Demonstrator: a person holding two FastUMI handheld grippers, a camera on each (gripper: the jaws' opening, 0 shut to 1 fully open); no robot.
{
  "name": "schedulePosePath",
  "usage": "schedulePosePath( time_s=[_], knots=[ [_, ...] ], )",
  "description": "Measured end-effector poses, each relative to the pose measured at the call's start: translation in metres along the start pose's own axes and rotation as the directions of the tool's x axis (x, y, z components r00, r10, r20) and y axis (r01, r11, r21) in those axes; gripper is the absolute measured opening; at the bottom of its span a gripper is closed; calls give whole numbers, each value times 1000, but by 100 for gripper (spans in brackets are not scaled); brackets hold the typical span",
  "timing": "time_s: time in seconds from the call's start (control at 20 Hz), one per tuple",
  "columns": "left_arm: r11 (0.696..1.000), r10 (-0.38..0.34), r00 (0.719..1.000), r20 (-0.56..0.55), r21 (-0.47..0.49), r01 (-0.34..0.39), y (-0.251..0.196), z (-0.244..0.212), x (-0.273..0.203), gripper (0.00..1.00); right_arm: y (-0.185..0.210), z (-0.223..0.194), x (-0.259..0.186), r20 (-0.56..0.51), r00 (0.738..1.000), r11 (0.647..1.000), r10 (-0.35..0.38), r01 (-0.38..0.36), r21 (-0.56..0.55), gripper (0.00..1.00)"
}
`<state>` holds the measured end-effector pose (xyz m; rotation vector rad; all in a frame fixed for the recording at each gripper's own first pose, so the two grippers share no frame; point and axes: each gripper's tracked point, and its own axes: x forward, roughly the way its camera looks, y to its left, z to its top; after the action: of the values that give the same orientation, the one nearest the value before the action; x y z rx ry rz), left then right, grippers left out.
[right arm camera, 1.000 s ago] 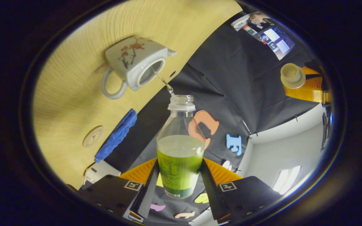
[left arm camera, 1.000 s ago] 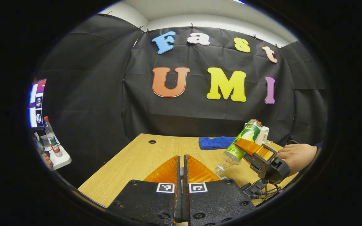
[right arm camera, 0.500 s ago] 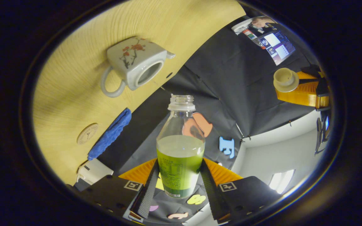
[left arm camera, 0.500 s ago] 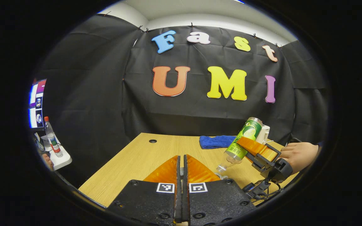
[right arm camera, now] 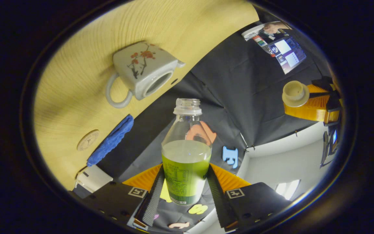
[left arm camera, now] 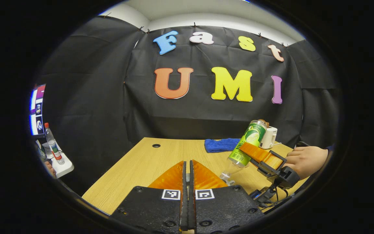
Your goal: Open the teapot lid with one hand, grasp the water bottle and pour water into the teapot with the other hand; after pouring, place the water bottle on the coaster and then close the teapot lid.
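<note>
Far left of the left gripper view, a small side table (left arm camera: 64,168) carries a red-capped bottle (left arm camera: 51,143). Moving in, the wooden table (left arm camera: 144,162) runs up to the black booth wall, and at bottom centre the left gripper (left arm camera: 188,169) shows its fingers pressed together. What they pinch is clear from the right gripper view: at its right edge that same gripper holds the teapot lid (right arm camera: 295,93) aloft, well apart from the pot.

Further right in the left gripper view lies a blue cloth (left arm camera: 221,144), then the water bottle (left arm camera: 247,144), tilted mouth-down toward the lower left, clamped in the right gripper (left arm camera: 255,152) with a hand (left arm camera: 305,159) behind it. A white box (left arm camera: 268,137) sits just past the bottle's base.

Now the right gripper view, left to right: the round coaster (right arm camera: 87,140) at lower left on the table, the blue cloth beside it, and the square white teapot (right arm camera: 143,73) with its flower pattern at upper left, mouth open. At centre the bottle stands between the gripper's two fingers (right arm camera: 152,195), both squeezing its green label; liquid fills roughly the labelled part, and I see no stream at the mouth.

So the pour looks about done. The risks from here: the bottle is uncapped, so a quick swing toward the coaster could slosh liquid onto the table or cloth. The coaster is small; an off-centre landing could leave the bottle tipping on its rim. And the lid hangs by a pinch on its knob, so a jolt could drop it.
</note>
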<state>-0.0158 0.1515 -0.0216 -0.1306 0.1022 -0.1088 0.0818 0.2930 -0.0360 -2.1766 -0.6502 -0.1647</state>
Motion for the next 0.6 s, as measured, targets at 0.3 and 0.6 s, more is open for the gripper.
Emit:
schedulePosePath(
  time_s=[0.3, 0.6],
  knots=[
    [1000, 19, 1000, -6, 13, -19, 5, -1, 0, 3, 22, -4, 5, -37, 998, 980, 54, -46, 193, 73],
    [1000, -29, 1000, 8, -8, 29, -4, 2, -4, 3, 52, -21, -3, -46, 978, 724, 202, -117, 679, 73]
  ],
)
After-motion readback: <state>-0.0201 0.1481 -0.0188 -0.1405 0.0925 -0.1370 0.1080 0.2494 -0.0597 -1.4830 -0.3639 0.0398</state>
